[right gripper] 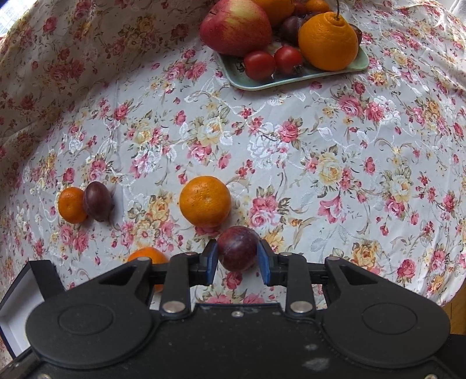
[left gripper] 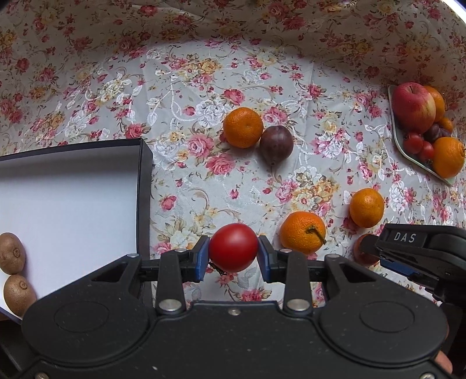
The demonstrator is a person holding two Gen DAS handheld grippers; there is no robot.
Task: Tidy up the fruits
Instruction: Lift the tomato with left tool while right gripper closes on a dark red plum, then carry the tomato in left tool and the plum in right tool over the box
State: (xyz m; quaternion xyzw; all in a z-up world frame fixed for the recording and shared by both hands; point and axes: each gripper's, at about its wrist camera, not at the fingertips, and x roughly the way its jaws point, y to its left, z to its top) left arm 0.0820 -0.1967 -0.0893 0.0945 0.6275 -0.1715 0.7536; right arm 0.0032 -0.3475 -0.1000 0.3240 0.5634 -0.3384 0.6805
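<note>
My left gripper (left gripper: 233, 254) is shut on a red tomato (left gripper: 233, 250), its blue pads pressed on both sides, just right of the open box (left gripper: 87, 186). The box has a white floor and black walls, with two kiwis (left gripper: 11, 253) lying at its near left. My right gripper (right gripper: 237, 256) is shut on a dark red plum (right gripper: 238, 247), in front of a loose orange (right gripper: 204, 201). On the cloth lie three oranges (left gripper: 243, 127) (left gripper: 303, 236) (left gripper: 366, 207) and another plum (left gripper: 276, 143).
A pale green plate (right gripper: 256, 83) at the far side holds an apple (right gripper: 236, 26), a large orange (right gripper: 329, 40), two tomatoes (right gripper: 259, 65) and more plums. A flowered cloth (right gripper: 320, 145) covers the table. The box corner (right gripper: 17, 306) shows at the lower left of the right wrist view.
</note>
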